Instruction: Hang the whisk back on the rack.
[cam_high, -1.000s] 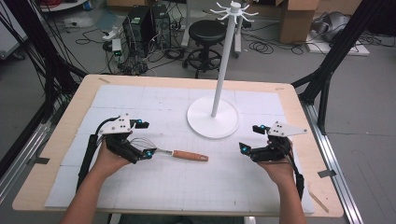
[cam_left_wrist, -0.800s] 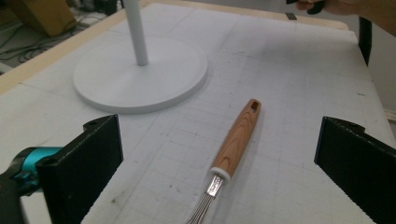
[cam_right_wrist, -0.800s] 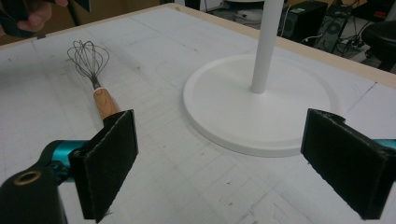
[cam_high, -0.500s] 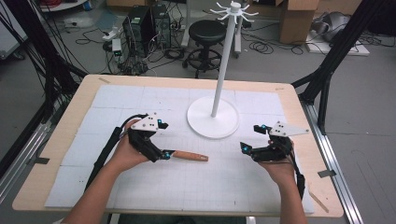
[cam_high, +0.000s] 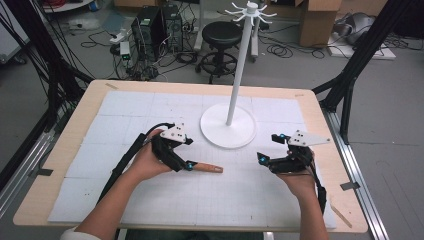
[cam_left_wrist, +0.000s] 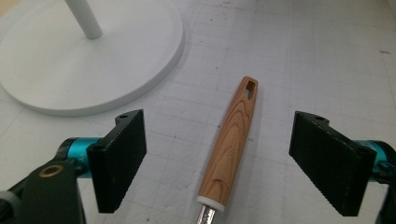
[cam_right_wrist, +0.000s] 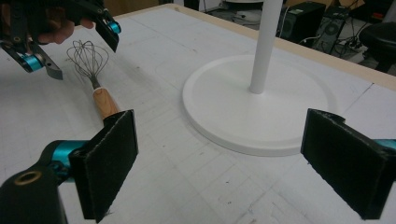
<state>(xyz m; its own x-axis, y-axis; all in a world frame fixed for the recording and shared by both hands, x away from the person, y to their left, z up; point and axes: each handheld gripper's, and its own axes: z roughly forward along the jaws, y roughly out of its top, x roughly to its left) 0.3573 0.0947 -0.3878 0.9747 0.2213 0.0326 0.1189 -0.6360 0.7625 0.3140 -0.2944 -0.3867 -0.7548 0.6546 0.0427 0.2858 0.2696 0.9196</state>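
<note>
A whisk lies on the white mat with its wooden handle (cam_high: 207, 168) pointing right. In the left gripper view the handle (cam_left_wrist: 233, 140) runs up between the two black pads without touching either. My left gripper (cam_high: 189, 153) hangs over the whisk's wire end and has just been closing its jaws; a wide gap is left, so it is open. The right gripper view shows the wire head (cam_right_wrist: 88, 58) and handle (cam_right_wrist: 105, 103) beneath that left gripper (cam_right_wrist: 84, 56). My right gripper (cam_high: 267, 147) rests open at the right with nothing between its pads (cam_right_wrist: 219, 130).
A white hanger stand rises behind the whisk on a round base (cam_high: 227, 131), with a tall pole (cam_high: 240, 65) and hooks on top. The base (cam_left_wrist: 93, 56) lies close to the left gripper's left pad. Its rim (cam_right_wrist: 252, 112) fronts the right gripper.
My left hand has moved right from the table's left part until its gripper stands over the whisk's wire end, and its jaws have narrowed. The right gripper and the whisk have stayed put.
</note>
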